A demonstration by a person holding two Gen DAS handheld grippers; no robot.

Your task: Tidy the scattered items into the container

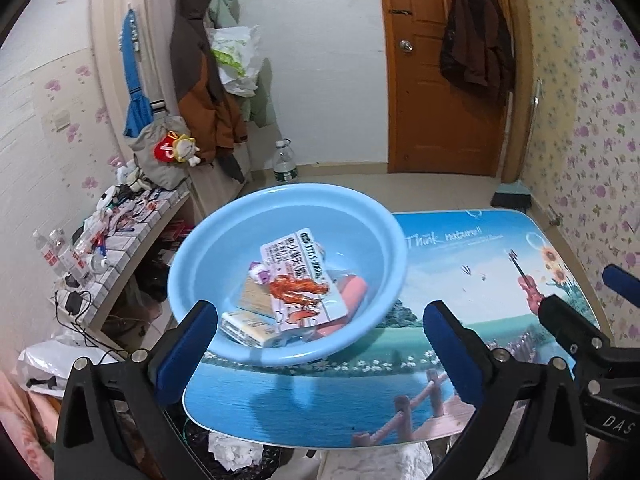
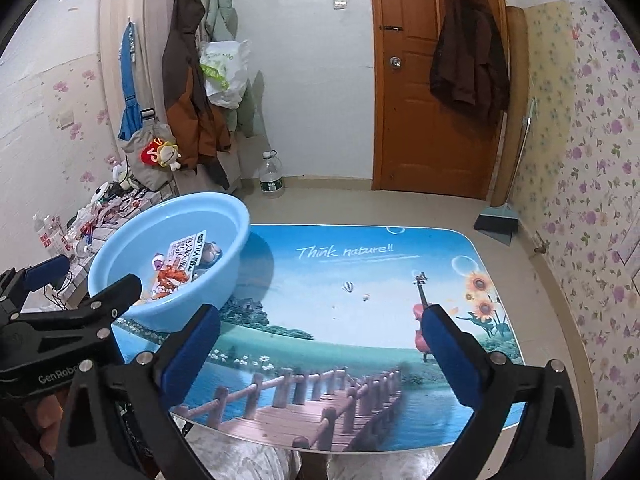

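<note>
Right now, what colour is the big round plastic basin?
Light blue basin; left wrist view shows it best.

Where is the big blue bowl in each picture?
Left wrist view: the blue bowl sits mid-frame, left of centre, just past the open left tongs.
Right wrist view: the blue bowl is at the left, on the table's left corner, beyond the open right tongs.
Shared landmark: the orange door.

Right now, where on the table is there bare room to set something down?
Most of the table is bare: everything from the blue basin rightward to the far and right edges, over the printed violin and sunflowers. The near strip with the printed boardwalk is free too. Crowded: the left corner, where the basin holds the snack packet and other items.
</note>
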